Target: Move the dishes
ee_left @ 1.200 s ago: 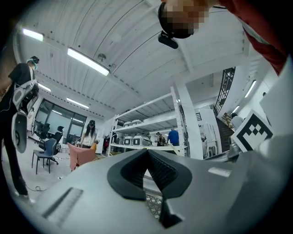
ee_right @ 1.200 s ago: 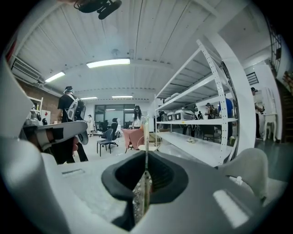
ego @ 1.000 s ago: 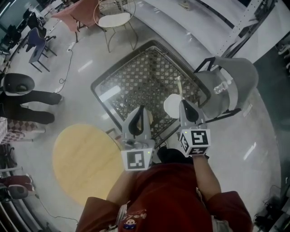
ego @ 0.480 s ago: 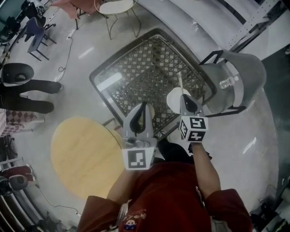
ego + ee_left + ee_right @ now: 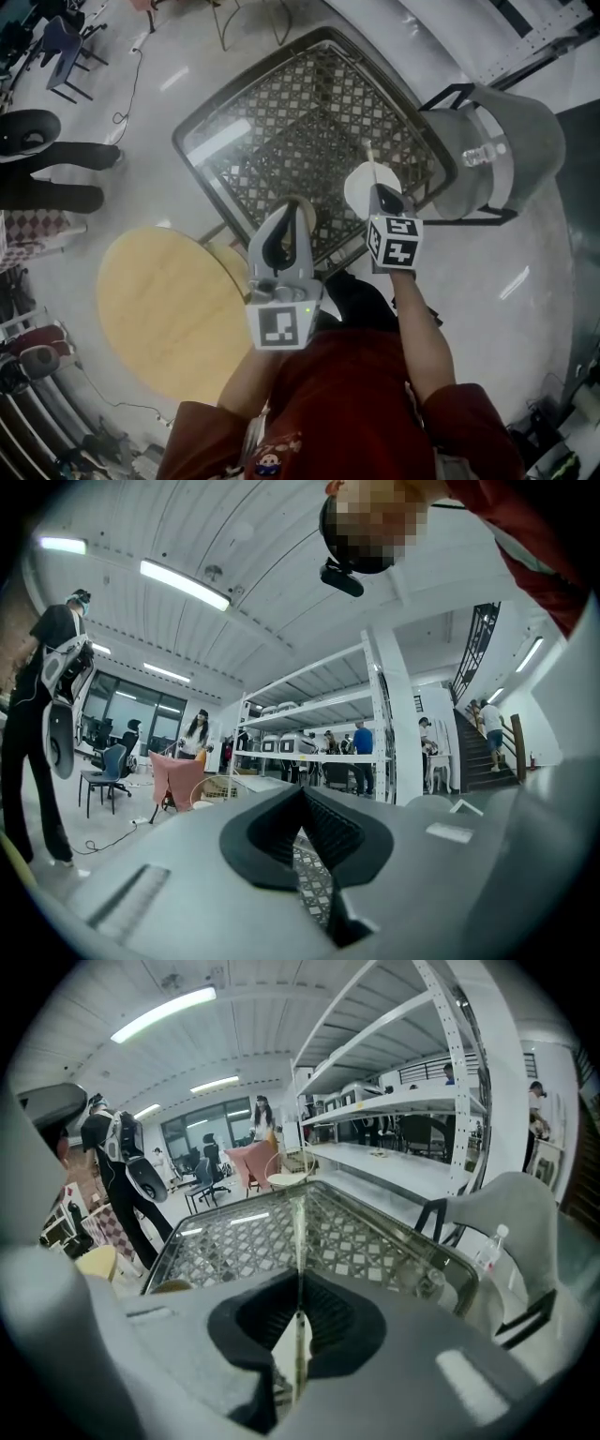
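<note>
Though thin, round white plate (image 5: 359,187)

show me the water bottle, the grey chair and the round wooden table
water bottle (image 5: 477,156): head view, its clear body
grey chair (image 5: 527,136): head view, its curved shell
round wooden table (image 5: 155,314): head view, its bare top

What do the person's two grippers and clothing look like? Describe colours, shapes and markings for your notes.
Both the left gripper and right gripper have smooth grey shells tapering forward to black ribbed fingers. Each carries a white cube printed with black square markers. The person wears a red top.
</note>
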The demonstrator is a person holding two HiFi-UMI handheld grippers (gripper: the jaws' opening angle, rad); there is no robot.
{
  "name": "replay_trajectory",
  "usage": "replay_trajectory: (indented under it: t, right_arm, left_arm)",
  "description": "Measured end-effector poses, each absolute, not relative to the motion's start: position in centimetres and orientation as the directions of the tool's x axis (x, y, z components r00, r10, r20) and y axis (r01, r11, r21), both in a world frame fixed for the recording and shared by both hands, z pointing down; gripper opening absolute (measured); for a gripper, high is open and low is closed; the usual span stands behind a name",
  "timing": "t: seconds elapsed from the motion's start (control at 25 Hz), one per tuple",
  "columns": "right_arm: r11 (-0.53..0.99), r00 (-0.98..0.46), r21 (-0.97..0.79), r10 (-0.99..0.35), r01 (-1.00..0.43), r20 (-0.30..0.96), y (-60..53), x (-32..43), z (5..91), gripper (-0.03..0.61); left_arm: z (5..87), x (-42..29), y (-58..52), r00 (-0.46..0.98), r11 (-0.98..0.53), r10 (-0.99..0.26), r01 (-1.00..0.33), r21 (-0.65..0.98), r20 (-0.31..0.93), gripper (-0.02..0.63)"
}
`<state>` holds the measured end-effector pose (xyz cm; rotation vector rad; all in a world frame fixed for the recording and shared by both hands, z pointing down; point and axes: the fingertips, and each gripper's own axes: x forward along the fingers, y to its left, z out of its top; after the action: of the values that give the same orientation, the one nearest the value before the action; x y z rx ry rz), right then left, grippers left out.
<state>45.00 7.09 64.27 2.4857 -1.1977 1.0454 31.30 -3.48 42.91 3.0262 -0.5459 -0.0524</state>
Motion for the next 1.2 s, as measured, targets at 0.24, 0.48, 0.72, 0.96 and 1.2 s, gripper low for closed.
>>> replay_trajectory:
  t: [0.24, 0.48, 0.72, 0.96, 1.2]
  right_arm:
    - [-0.655, 0.370, -0.130, -0.566, -0.744, 0.737, 6.9, 44.6, 68.2, 0.018]
    - [-0.650, 0.328, -0.126, -0.530, -0.750, 0.782, 7.1, 44.3, 71.3, 0.018]
    - [-0.648, 0.305, -0.113, -0.496, -0.753, 0.813, 7.3, 44.1, 73.7, 0.018]
    - [-0.638, 0.311, -0.086, -0.484, -0.766, 0.818, 7.0, 44.2, 74.3, 0.021]
    - [-0.632, 0.294, -0.105, -0.493, -0.768, 0.818, 6.8, 44.0, 74.2, 0.054]
  left_arm:
    - [44.6, 31.6, -3.7, 0.935, -0.933, -0.353, -0.354, 0.072, 0.025, 0.006]
    - [46.6, 31.9, -3.8, 0.929, -0.924, -0.364, -0.369, 0.097, 0.066, 0.006]
    - [47.8, 32.2, -3.6, 0.930, -0.926, -0.355, -0.364, 0.097, 0.098, 0.006]
    - [48.4, 32.6, -3.8, 0.929, -0.925, -0.355, -0.366, 0.101, 0.105, 0.006]
    - [48.2, 32.9, -4.0, 0.929, -0.925, -0.358, -0.367, 0.100, 0.097, 0.006]
